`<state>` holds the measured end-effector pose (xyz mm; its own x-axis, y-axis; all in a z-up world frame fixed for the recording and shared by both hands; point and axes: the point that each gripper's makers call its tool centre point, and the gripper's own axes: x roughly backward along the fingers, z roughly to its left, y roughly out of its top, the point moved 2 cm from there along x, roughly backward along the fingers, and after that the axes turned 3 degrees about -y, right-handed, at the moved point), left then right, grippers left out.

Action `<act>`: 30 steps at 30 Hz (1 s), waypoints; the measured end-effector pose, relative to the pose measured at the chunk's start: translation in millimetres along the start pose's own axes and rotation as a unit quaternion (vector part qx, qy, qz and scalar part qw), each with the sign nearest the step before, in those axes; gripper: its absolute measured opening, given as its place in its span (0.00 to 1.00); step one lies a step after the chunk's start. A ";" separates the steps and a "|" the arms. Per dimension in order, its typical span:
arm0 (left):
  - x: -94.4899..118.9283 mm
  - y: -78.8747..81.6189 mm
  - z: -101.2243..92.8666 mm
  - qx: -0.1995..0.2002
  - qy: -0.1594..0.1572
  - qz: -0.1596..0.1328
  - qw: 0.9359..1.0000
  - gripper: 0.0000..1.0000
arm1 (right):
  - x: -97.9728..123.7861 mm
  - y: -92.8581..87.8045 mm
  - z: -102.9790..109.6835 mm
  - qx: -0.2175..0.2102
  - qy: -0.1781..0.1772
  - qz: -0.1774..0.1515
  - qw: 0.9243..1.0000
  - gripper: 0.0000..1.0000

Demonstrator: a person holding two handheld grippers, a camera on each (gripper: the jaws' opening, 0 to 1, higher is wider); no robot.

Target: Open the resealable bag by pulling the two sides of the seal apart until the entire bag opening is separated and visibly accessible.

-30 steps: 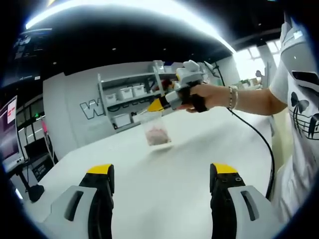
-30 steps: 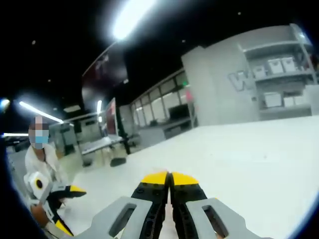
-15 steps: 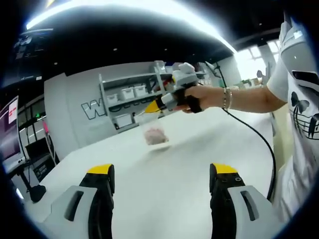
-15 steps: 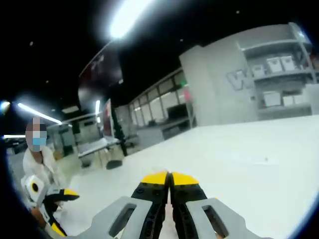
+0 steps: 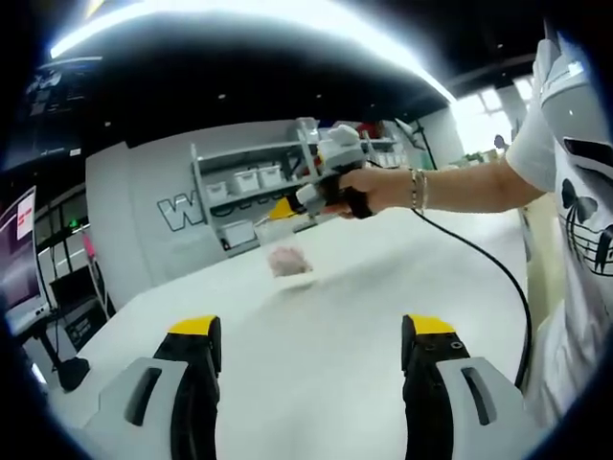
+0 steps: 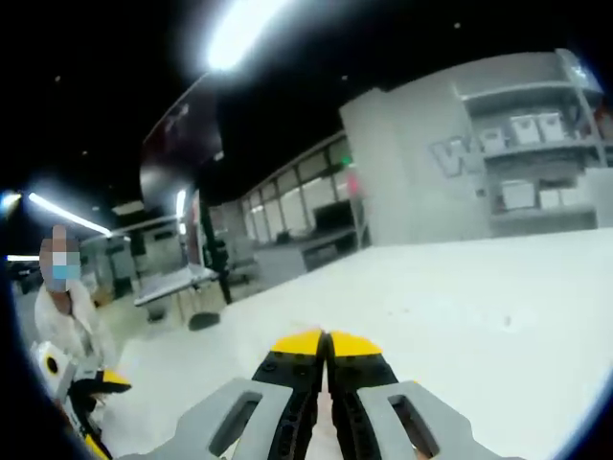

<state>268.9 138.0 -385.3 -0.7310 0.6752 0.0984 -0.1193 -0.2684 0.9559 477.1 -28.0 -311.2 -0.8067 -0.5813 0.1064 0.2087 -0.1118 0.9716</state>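
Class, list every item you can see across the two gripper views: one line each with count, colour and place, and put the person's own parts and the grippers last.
Resealable bag: one, clear with pinkish contents, hanging from the right gripper above the table.
Table: one, white, spread below both grippers.
Shelving unit: one, grey, against the far wall, holding white boxes.
Cable: one, black, trailing from the right gripper.
Another person: one, in white, at the far left of the right gripper view.
Sleeve: one, white with black print, right edge of the left gripper view.
Hand: one, gripping the right gripper's handle.
Left gripper: one, grey with yellow tips, jaws apart.
Right gripper: one, grey with yellow tips, jaws together.
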 end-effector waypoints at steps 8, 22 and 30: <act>0.1 1.5 1.5 -0.002 0.003 -0.002 1.000 0.76 | -14.4 2.4 -14.2 0.004 -0.017 0.008 1.000 0.00; -3.2 0.0 5.0 0.003 0.002 -0.001 1.000 0.76 | -34.0 6.2 -30.6 0.005 -0.034 0.011 0.999 0.00; -3.9 0.6 7.2 0.009 0.002 -0.004 1.000 0.75 | -45.4 8.5 -43.2 0.009 -0.049 0.015 0.999 0.00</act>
<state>276.5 140.1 -383.2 -0.7327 0.6745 0.0905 -0.1131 -0.2518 0.9612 539.4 -37.4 -316.9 -0.8510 -0.5017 0.1550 0.2239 -0.0797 0.9713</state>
